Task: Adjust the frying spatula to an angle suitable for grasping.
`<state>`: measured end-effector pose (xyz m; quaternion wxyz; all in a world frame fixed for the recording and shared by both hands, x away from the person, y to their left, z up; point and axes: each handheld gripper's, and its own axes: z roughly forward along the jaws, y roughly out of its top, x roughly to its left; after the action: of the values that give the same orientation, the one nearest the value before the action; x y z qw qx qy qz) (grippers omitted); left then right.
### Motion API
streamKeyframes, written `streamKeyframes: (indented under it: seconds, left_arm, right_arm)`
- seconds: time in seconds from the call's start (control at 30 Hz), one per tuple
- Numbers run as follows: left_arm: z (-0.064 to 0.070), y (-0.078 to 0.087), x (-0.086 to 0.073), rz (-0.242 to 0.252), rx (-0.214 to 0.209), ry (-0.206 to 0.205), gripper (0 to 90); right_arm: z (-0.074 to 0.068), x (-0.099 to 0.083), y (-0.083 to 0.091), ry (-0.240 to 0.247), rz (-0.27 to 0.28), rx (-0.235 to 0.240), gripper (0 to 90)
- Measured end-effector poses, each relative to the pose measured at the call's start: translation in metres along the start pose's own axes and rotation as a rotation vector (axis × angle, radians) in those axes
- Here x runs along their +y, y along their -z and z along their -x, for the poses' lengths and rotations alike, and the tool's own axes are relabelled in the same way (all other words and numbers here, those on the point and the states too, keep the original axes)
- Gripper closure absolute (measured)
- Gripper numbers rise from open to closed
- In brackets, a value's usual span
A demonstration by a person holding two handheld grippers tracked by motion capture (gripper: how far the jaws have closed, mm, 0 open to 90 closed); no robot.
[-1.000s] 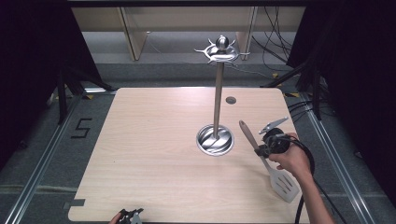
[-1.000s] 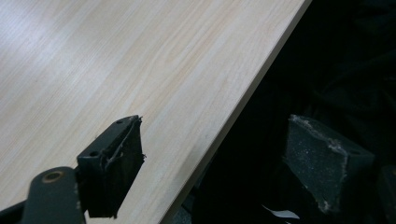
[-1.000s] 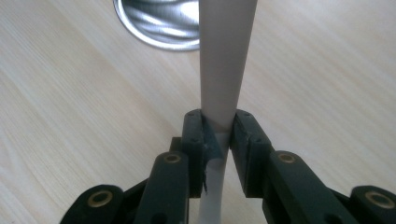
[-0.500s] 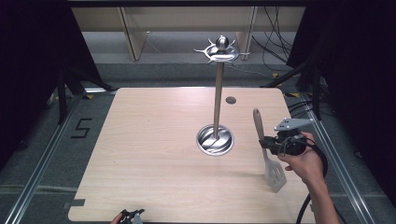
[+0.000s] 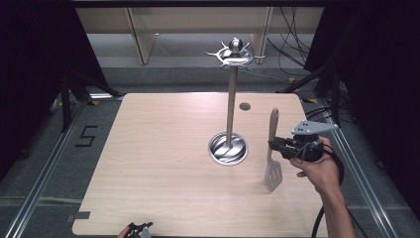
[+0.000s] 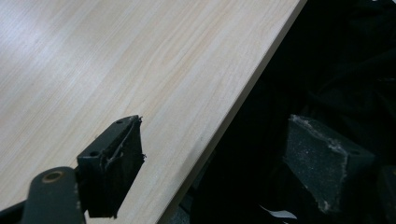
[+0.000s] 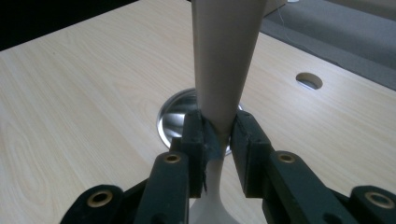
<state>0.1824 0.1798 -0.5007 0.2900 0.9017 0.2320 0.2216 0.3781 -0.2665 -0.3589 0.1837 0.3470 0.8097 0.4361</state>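
The right gripper pinches the spatula at its narrow neck and holds it upright, blade down, above the table, just right of the stand with its round metal base. The left gripper sits at the table's near edge, its jaws spread wide and empty.

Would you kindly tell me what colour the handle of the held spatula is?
The spatula handle is pale beige, clearest in the right gripper view.
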Motion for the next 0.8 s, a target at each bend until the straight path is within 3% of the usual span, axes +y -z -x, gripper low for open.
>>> streamKeyframes:
  seconds: [0.07, 0.2, 0.3, 0.6, 0.63, 0.73, 0.8]
  left_arm:
    - [0.000, 0.000, 0.000, 0.001, -0.003, 0.001, 18.8]
    - [0.000, 0.000, 0.000, 0.000, 0.001, 0.000, 18.8]
    - [0.000, 0.001, 0.000, -0.001, -0.005, -0.001, 18.8]
    - [-0.001, 0.001, 0.000, 0.002, -0.012, 0.002, 18.8]
    - [-0.001, 0.002, 0.000, -0.002, 0.007, -0.006, 18.8]
    - [-0.001, 0.002, 0.000, 0.001, -0.001, -0.002, 18.8]
    - [-0.001, 0.002, 0.000, 0.000, -0.006, -0.002, 18.8]
  right_arm:
    - [-0.004, 0.005, 0.000, -0.015, 0.005, 0.011, 76.5]
    - [-0.006, 0.012, -0.001, 0.012, 0.019, 0.009, 76.5]
    - [-0.012, 0.022, -0.002, 0.004, 0.038, 0.023, 76.4]
    - [-0.021, 0.044, -0.007, 0.048, 0.050, 0.037, 76.5]
    - [-0.022, 0.047, -0.008, 0.055, 0.059, 0.039, 76.4]
    - [-0.026, 0.057, -0.006, 0.064, 0.073, 0.023, 76.5]
    - [-0.026, 0.060, -0.004, 0.073, 0.059, 0.028, 76.5]
